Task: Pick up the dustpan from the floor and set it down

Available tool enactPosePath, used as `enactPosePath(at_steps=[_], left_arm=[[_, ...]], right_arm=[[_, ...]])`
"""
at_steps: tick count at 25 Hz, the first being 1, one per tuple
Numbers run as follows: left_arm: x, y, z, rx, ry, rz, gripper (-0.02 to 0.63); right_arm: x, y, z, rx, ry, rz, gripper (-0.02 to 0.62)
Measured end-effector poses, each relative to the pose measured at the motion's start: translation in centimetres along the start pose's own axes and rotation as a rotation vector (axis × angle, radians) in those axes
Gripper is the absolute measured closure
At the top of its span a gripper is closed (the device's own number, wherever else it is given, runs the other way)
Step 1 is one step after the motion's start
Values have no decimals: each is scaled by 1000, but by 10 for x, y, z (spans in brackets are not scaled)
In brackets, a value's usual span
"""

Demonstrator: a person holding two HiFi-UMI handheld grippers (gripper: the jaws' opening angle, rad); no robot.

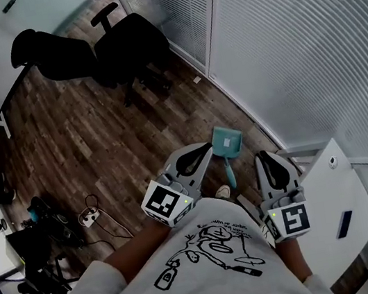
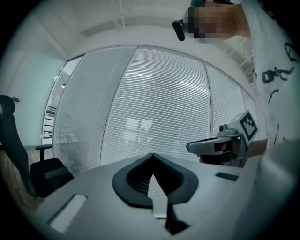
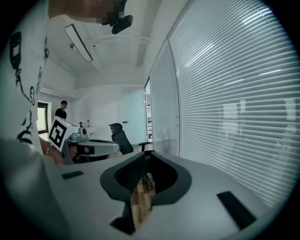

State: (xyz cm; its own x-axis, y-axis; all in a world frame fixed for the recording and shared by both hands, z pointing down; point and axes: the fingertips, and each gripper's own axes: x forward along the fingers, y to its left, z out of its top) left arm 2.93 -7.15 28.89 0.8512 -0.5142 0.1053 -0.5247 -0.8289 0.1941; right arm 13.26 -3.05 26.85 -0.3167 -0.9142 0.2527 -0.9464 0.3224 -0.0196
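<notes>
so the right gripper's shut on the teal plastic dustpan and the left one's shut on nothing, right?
No. The right gripper is shut on nothing, as the right gripper view shows. In the head view the teal plastic dustpan lies on the wooden floor, apart from both grippers. The left gripper part holds.

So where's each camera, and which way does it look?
Head view: on the head, looking down at floor, dustpan, shirt, both grippers.
Left gripper view: on left gripper, facing blinds; its shut jaws show.
Right gripper view: on right gripper, facing a chair; shut jaws show.
Each gripper view sees the other gripper.
</notes>
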Motion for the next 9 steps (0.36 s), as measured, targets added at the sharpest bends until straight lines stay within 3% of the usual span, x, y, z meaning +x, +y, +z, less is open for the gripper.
enactPosePath(at_steps=[9], left_arm=[[-1,7,5,-7,-1,4,606]], right_arm=[[7,0,6,13,-3,1,563]])
